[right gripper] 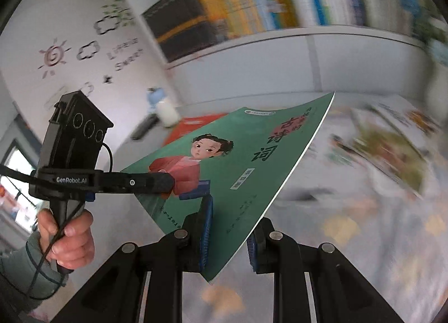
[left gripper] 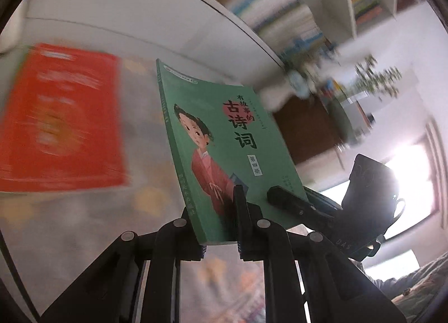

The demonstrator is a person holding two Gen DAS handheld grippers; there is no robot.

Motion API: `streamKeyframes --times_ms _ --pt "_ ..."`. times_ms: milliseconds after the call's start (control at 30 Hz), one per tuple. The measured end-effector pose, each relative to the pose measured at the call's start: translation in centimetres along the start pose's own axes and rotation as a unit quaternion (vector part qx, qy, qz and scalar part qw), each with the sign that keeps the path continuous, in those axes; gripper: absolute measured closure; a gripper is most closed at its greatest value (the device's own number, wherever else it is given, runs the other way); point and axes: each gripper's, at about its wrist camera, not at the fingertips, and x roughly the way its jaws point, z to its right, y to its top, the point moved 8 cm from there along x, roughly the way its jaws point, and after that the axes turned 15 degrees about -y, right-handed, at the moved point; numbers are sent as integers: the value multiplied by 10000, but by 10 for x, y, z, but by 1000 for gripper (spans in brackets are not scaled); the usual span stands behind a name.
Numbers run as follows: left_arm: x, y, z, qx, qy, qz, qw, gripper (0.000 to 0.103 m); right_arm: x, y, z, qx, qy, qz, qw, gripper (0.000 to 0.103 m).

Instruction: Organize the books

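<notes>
A: Where is the green book [left gripper: 224,138] relative to your two claws?

B: It's off the table, lifted between them. Your left claw [left gripper: 221,219] is clamped tight on the bottom edge near the spine, and the book runs lengthwise straight away from that claw, tilted up.

A: And the right one?

B: Your right claw [right gripper: 229,236] is pinched shut on the bottom corner at the open page side, so the cover [right gripper: 240,160] fans out ahead of it, leaning left.

A: So which matters for the next move?

B: The shelf [right gripper: 252,37], I'd judge. Its row of books [right gripper: 252,1] stands beyond and above the far end of your book, so the long axis already points roughly that way. A red book [left gripper: 61,118] lies flat on the table [left gripper: 84,225] to the left, well apart
</notes>
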Motion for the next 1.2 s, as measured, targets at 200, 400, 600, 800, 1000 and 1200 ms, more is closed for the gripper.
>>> streamKeyframes --times_ms 200,400,600,800,1000,1200 --pt "-54 21 -65 -372 647 463 9961 90 77 28 -60 -140 736 -319 9967 82" --pt "-68 29 -124 -770 839 695 9911 91 144 33 -95 -166 962 -726 9926 82" --pt "-66 25 -158 -1039 1083 705 9862 87 185 29 -99 -285 771 -1146 9900 81" --pt "-85 3 -148 -713 1719 278 9821 87 187 27 -95 -549 814 -1405 9852 79" --pt "-64 -46 -132 -20 2625 -665 9626 87 169 27 -50 -1228 563 -1530 9789 74" --pt "-30 -74 -107 59 2113 -1000 9723 87 187 32 -32 -1093 489 -1754 9772 71"
